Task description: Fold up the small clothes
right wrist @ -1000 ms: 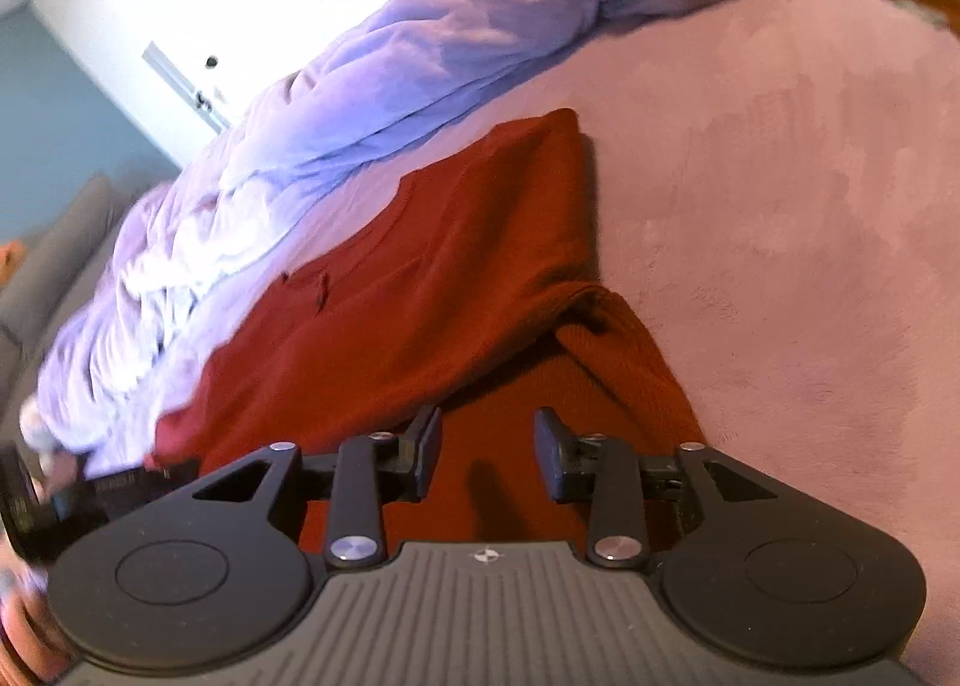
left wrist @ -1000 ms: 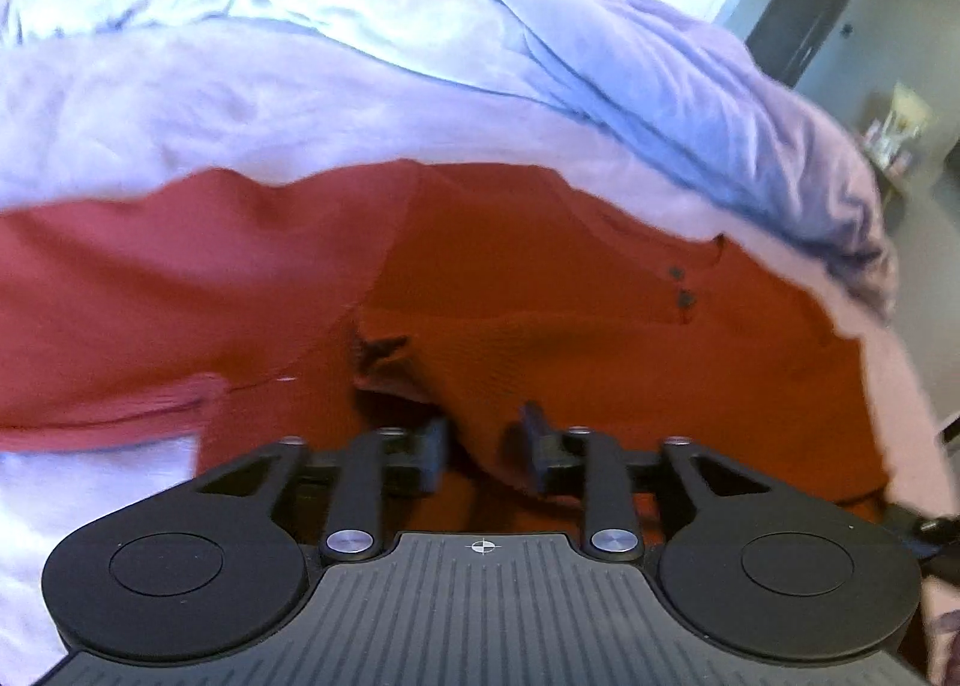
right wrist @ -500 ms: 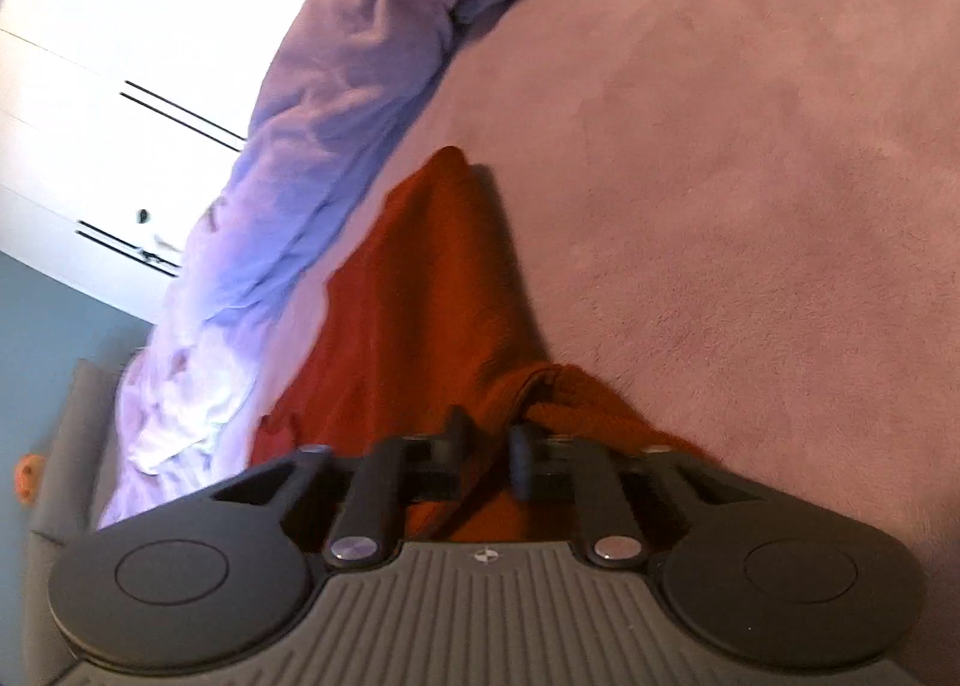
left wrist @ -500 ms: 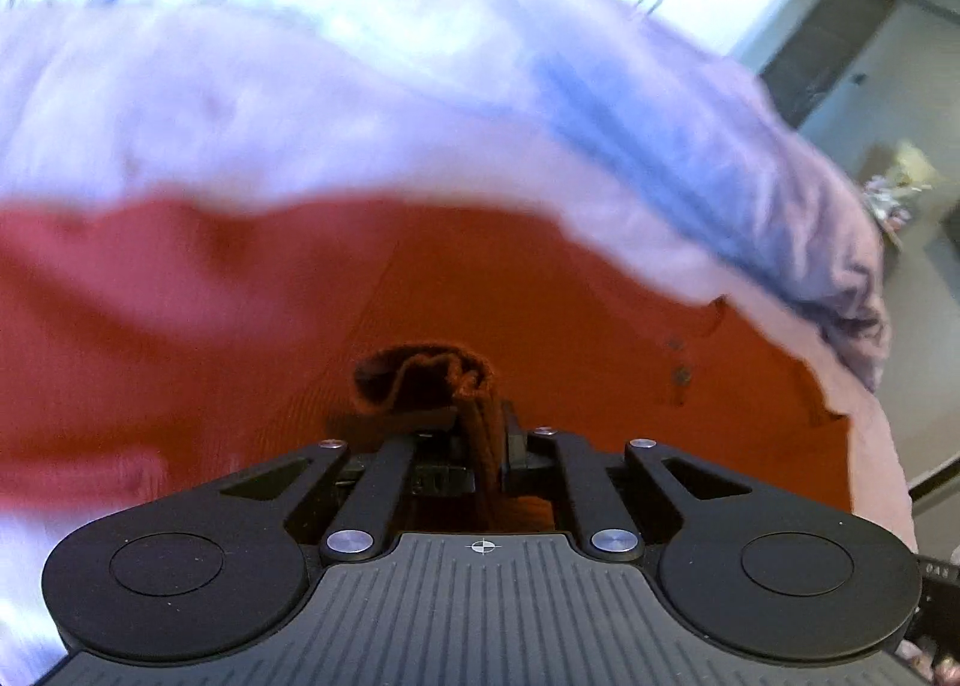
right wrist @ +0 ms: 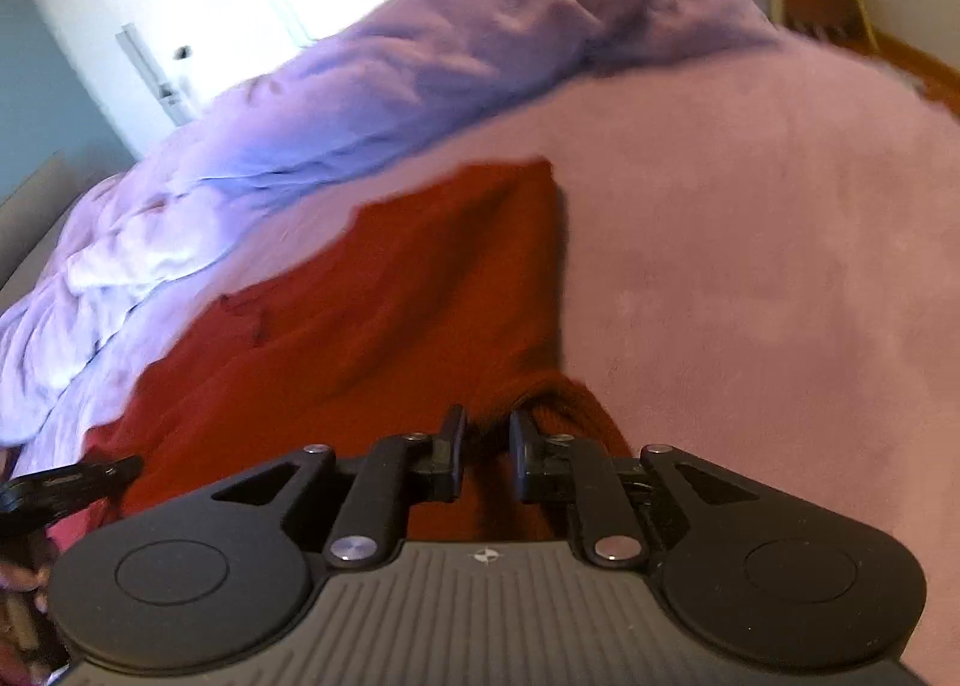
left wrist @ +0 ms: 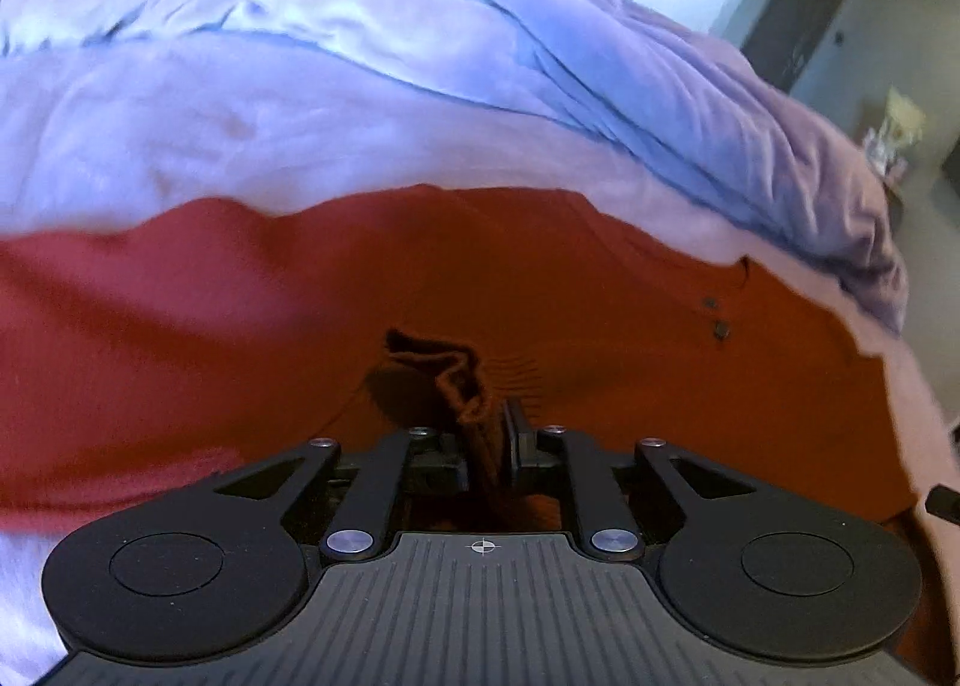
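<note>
Shirt (left wrist: 600,326) hem pinched by both tongs.

A bed (right wrist: 780,242) with a pink fuzzy cover fills the right side of the right wrist view and shows as a pale band (left wrist: 180,134) across the upper left of the left wrist view. A rumpled lilac duvet (left wrist: 480,26) lies heaped along the top of the left view and runs from upper centre to lower left in the right view (right wrist: 372,86). A red top (left wrist: 600,296) lies spread on the cover just below the duvet, at centre-left in the right view (right wrist: 390,296).
</note>
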